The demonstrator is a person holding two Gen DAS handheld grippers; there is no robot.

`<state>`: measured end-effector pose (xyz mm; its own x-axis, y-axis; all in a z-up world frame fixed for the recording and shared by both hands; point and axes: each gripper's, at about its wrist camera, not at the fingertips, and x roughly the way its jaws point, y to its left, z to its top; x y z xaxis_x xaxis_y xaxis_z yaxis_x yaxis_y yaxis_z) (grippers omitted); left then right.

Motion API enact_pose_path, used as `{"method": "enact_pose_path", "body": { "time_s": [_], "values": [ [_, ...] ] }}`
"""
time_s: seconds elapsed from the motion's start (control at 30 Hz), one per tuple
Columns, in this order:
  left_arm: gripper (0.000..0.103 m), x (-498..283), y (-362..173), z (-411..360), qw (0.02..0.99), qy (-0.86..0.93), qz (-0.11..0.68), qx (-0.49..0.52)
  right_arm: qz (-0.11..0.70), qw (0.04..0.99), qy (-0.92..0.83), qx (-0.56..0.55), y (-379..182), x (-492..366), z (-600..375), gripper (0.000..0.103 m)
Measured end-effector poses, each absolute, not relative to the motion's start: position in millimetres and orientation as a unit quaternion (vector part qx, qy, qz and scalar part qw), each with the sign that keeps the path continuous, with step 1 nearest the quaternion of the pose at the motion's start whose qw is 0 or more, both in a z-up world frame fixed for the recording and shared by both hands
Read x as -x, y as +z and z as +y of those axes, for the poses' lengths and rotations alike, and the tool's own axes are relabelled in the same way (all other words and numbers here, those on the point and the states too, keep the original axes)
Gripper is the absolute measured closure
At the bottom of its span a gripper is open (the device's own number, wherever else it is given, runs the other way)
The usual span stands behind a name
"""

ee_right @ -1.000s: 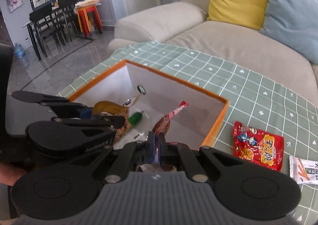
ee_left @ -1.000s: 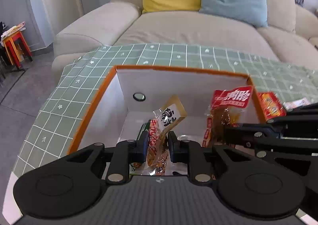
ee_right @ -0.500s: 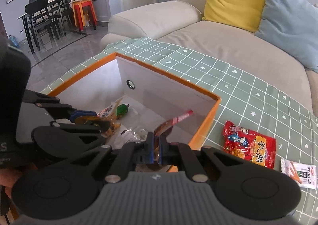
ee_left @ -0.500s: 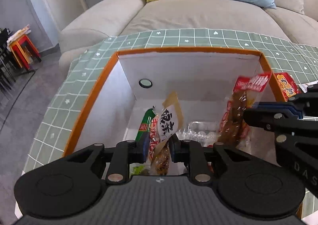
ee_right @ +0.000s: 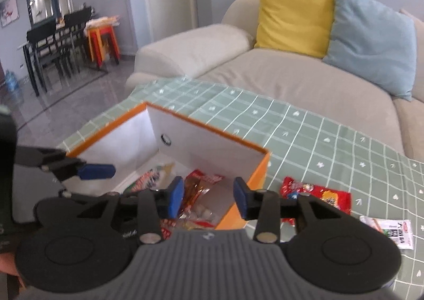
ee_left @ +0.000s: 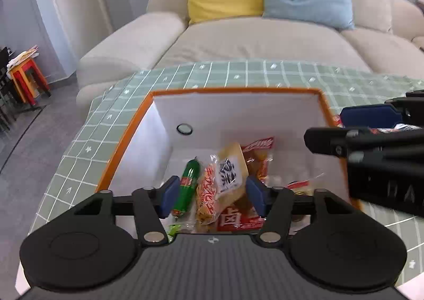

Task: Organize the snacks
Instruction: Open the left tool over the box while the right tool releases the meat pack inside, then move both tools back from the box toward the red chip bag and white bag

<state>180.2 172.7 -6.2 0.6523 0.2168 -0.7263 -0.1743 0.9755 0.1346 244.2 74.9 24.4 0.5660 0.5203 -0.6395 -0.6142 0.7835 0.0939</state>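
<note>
Both grippers hang over the orange box [ee_left: 124,138] on the tabletop [ee_right: 304,135]. The left gripper [ee_left: 212,199] and right gripper [ee_right: 209,198] have just spread their fingers, released. The snack packets [ee_left: 225,180] lie inside the box; a red packet [ee_right: 326,196] lies just beside it.

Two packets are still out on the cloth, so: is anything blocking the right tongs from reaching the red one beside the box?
Nothing visible does. The red packet lies flat on the cloth just right of the box, and the right tongs are open just left of it.
</note>
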Motion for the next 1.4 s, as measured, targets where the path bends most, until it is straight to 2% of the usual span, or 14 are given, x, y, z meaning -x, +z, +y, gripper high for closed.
{"method": "enact_pose_path", "body": {
  "time_s": [0.23, 0.3, 0.4, 0.5, 0.57, 0.83, 1.1, 1.4],
  "values": [
    [0.029, -159.9, 11.5, 166.4, 0.934, 0.091, 0.344, 0.013, 0.31, 0.904, 0.293, 0.026, 40.2, -234.0, 29.8, 0.036],
    [0.026, -155.9, 15.9, 165.5, 0.941, 0.081, 0.326, 0.034, 0.31, 0.908, 0.282, 0.019, 41.9, -231.1, 14.3, 0.035],
    [0.026, -152.9, 19.0, 161.7, 0.948, 0.072, 0.305, 0.05, 0.304, 0.915, 0.263, 0.024, 43.0, -223.7, -9.9, 0.025],
    [0.025, -149.8, 23.4, 150.0, 0.954, 0.06, 0.292, 0.041, 0.303, 0.919, 0.25, 0.032, 40.5, -214.5, -33.7, 0.023],
    [0.021, -146.5, 28.0, 138.6, 0.958, 0.044, 0.281, 0.04, 0.304, 0.922, 0.238, 0.042, 36.1, -209.0, -49.8, 0.019],
    [0.018, -150.3, 38.0, 74.2, 0.961, -0.033, 0.273, -0.002, 0.316, 0.93, 0.182, 0.046, 8.3, -194.2, -115.8, 0.013],
    [0.016, -172.1, 14.5, 16.1, 0.948, -0.078, 0.306, -0.028, 0.331, 0.935, 0.126, 0.026, -18.9, -196.3, -153.1, 0.004],
    [0.016, -203.3, -21.2, -0.9, 0.939, -0.022, 0.344, -0.008, 0.362, 0.929, 0.076, -0.014, -45.1, -225.3, -175.0, 0.004]
  ]
}}
